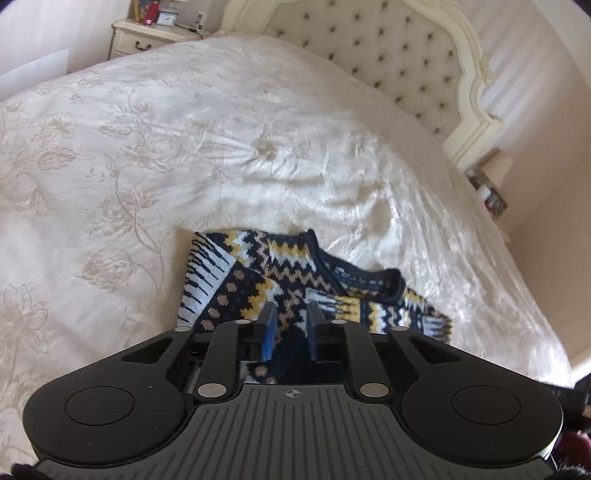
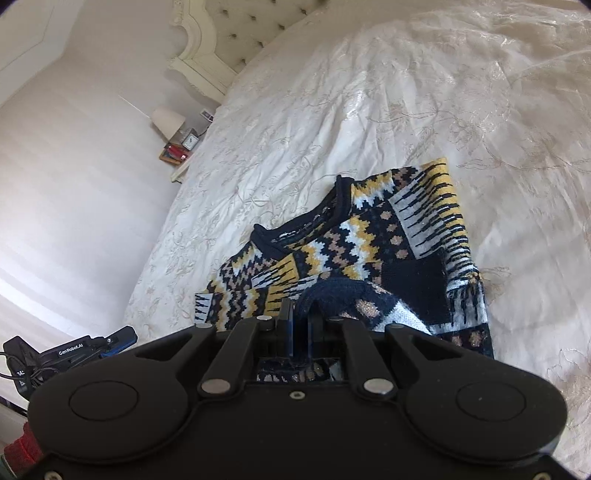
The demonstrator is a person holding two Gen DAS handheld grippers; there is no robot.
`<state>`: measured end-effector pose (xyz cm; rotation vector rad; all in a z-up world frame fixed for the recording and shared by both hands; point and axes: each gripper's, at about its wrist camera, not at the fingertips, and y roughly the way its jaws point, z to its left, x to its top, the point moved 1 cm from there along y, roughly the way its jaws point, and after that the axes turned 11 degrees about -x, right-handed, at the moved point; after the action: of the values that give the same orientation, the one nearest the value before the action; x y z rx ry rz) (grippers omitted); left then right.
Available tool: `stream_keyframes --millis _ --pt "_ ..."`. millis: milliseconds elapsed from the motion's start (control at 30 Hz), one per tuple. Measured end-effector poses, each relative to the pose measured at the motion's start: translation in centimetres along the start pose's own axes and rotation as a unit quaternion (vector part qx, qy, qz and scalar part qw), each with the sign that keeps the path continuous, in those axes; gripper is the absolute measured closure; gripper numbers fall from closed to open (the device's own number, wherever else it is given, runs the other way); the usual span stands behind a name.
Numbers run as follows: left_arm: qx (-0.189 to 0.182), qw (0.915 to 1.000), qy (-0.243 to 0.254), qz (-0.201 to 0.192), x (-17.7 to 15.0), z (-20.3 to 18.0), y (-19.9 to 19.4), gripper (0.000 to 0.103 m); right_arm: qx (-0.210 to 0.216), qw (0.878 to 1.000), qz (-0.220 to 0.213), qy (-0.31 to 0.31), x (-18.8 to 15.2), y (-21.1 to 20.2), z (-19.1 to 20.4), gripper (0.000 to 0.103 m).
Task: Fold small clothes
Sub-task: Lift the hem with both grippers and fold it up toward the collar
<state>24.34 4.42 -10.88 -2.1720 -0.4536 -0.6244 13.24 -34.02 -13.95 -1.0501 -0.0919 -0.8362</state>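
A small knitted sweater [image 1: 280,273] in navy, yellow, white and tan lies on the cream bedspread [image 1: 147,155], neckline toward the headboard, with parts folded over its body. My left gripper [image 1: 291,306] hovers over the sweater's near edge. Its blue fingers [image 1: 267,328] stand apart with a clear gap, and nothing is pinched between them. In the right wrist view the sweater [image 2: 369,236] fills the middle. My right gripper [image 2: 299,308] is shut on a raised navy fold of it at the near edge. The left gripper's blue tip [image 2: 123,338] shows at the lower left, beside the bed.
A tufted cream headboard [image 1: 388,48] stands at the far end. One nightstand [image 1: 147,35] carries small items; another with a lamp [image 2: 168,120] stands on the opposite side. The bedspread [image 2: 443,92] spreads wide around the sweater. A striped wall [image 2: 74,184] runs along the bed's edge.
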Motion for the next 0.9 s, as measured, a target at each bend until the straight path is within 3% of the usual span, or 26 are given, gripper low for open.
stream_keyframes --millis 100,267,600,667,700,800,900 --pt "0.008 0.998 0.037 0.051 -0.6 0.4 2.2 0.065 -0.017 1.0 0.009 0.007 0.1 0.9 -0.3 0.089" --pt "0.018 0.983 0.123 0.135 -2.1 0.1 6.7 0.063 -0.028 0.999 0.013 0.01 0.3 1.6 -0.3 0.089" --pt "0.017 0.9678 0.145 0.205 -2.7 0.4 12.1 0.064 -0.033 0.999 0.027 0.009 0.7 2.5 -0.7 0.089" --pt "0.019 0.9688 0.143 0.202 -2.8 0.2 12.1 0.084 -0.033 0.999 0.028 0.012 0.6 2.5 -0.9 0.089" --pt "0.017 0.9697 0.142 0.198 -2.9 0.1 11.8 0.099 -0.034 0.999 0.029 0.014 0.5 2.5 -1.0 0.089" --pt "0.024 0.9754 0.152 0.157 -3.3 -0.8 9.9 0.099 -0.032 0.999 0.026 0.017 0.3 2.1 -1.1 0.089" --pt "0.039 0.9801 0.171 0.093 -3.4 -2.5 6.5 0.099 -0.031 0.999 0.02 0.018 0.0 1.2 -1.1 0.089"
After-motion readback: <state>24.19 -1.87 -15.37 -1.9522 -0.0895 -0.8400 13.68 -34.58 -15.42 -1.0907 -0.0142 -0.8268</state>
